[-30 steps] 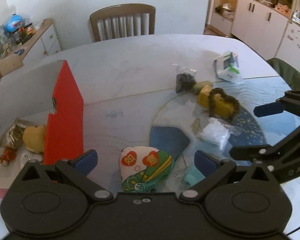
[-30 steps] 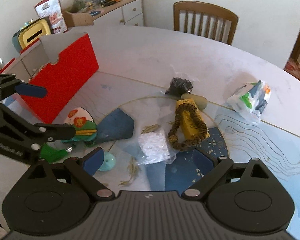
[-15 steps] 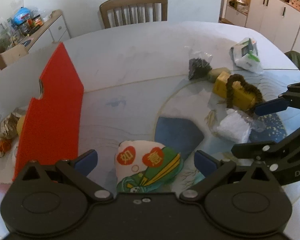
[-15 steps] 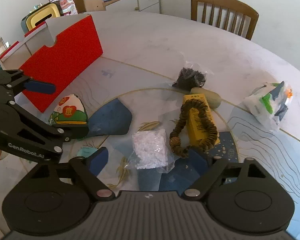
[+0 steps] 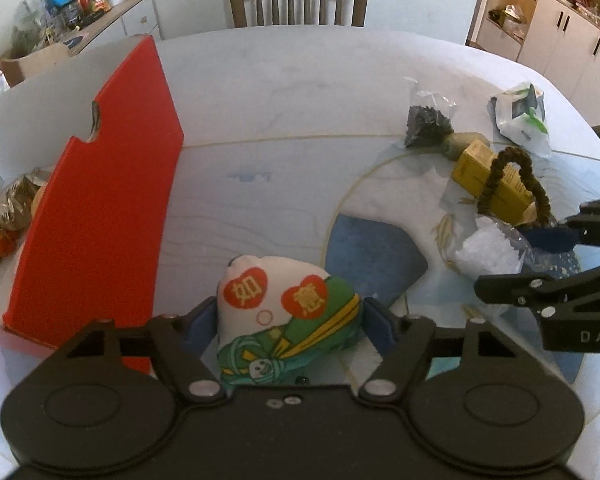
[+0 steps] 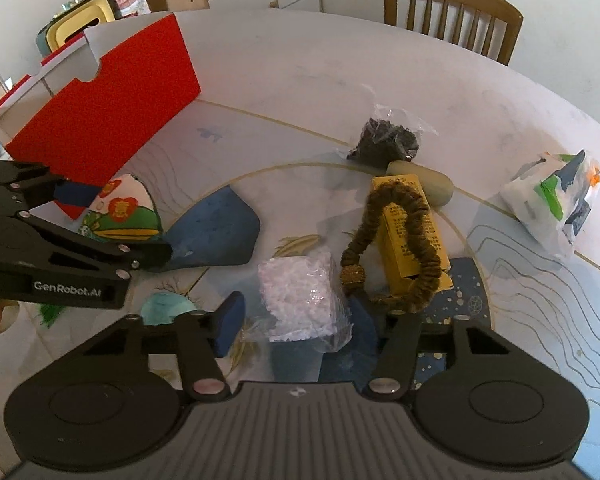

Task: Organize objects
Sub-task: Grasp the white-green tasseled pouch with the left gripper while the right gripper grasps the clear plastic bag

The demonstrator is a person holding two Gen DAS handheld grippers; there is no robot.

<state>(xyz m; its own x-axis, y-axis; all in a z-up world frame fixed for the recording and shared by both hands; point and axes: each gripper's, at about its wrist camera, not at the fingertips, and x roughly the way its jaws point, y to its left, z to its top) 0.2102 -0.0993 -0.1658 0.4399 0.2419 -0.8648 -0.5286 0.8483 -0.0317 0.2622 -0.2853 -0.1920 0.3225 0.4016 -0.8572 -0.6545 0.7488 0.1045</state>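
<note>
The left gripper point(image 5: 288, 320) has its 2 blue pads against the sides of the printed pouch point(image 5: 284, 316); its jaws have just been closing and now clasp the pouch, which lies near the table's point(image 5: 284, 96) near edge beside the red box point(image 5: 96, 216). The right gripper point(image 6: 296, 320) has also been closing; the bag of white granules point(image 6: 300, 296) sits between its fingers, the left pad point(image 6: 230, 322) standing clear of it. Just beyond lie the yellow carton point(image 6: 410, 232) and brown bead loop point(image 6: 396, 252).
</note>
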